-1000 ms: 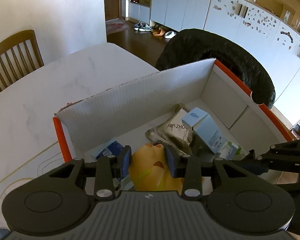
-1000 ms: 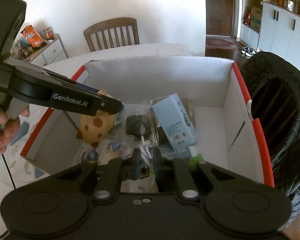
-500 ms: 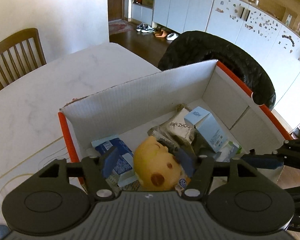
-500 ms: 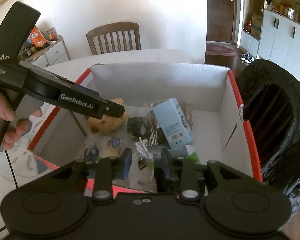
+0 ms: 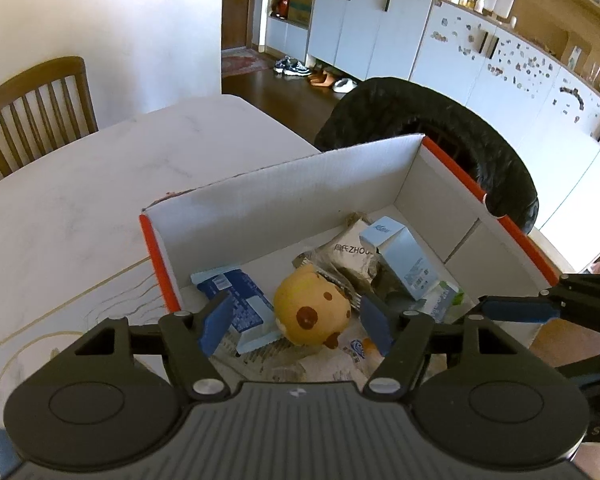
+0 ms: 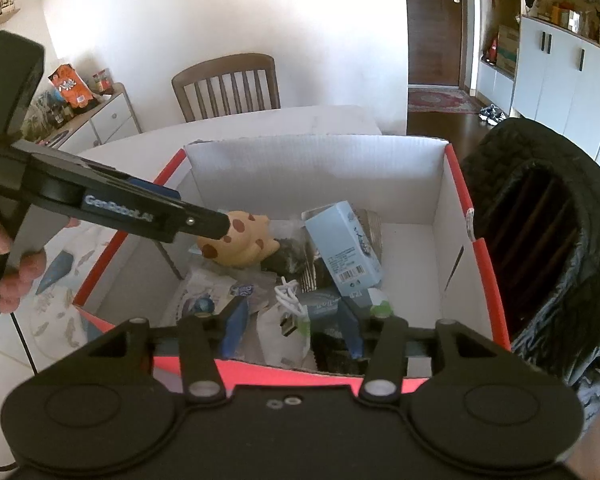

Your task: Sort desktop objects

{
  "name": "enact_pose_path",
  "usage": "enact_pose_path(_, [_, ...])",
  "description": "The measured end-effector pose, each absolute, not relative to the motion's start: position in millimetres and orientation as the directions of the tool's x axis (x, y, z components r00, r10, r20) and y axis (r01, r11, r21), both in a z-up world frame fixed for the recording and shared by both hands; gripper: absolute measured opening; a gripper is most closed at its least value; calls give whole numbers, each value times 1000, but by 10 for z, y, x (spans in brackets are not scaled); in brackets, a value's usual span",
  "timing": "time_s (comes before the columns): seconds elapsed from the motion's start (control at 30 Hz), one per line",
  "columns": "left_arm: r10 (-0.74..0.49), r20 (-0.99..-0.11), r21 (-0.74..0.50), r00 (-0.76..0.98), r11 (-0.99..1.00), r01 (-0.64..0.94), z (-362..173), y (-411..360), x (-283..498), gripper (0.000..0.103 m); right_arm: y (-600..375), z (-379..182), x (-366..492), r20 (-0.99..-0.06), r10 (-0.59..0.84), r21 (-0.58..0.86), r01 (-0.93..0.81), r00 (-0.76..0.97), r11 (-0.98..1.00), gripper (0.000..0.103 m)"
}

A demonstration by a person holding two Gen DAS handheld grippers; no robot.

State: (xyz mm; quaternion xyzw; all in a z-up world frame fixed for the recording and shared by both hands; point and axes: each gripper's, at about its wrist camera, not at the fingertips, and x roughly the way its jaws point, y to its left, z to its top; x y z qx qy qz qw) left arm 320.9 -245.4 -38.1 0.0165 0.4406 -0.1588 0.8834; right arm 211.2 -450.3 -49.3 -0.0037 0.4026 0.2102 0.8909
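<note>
- Released since a second ago, the yellow spotted toy (image 5: pixel 310 312) lies in the cardboard box (image 5: pixel 284 200), at six o'clock.
- Left gripper (image 5: pixel 296 326) jaws opening, wide, empty.
- Right gripper (image 6: pixel 292 326) jaws opening over the white cable (image 6: pixel 290 300), touching nothing.

"ZHOU" on a grey packet (image 5: pixel 350 254); "GenRobot.AI" on the left hand-held gripper (image 6: pixel 204 220).

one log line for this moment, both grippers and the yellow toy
left gripper: opening, empty | right gripper: opening, empty | yellow toy: in box
</note>
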Motion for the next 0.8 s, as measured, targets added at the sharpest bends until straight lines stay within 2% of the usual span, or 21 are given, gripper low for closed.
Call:
enact_pose_path(0.13, [-281, -774, -137, 568, 949, 283, -339, -2358, 3129, 73, -4511, -457, 2084, -711, 375, 167, -376, 595, 911, 57])
enact_pose_path(0.2, [-294, -771, -159, 566, 948, 276, -321, -2319, 3086, 73, -4510, -445, 2065, -708, 378, 170, -375, 597, 911, 63])
enact_pose_path(0.33, [-321, -759, -185, 566, 940, 285, -265, -2287, 2980, 73, -4498, -424, 2022, -703, 380, 172, -374, 601, 911, 64])
enact_pose_path(0.43, [-336, -749, -196, 571, 936, 293, -208, -2281, 2895, 78, -4511, -399, 1998, -696, 380, 179, -366, 609, 914, 65])
enact_pose_path(0.8, [-356, -714, -205, 603, 930, 306, -48, -2217, 2573, 83, -4525, -267, 1840, -664, 395, 198, -360, 635, 912, 77])
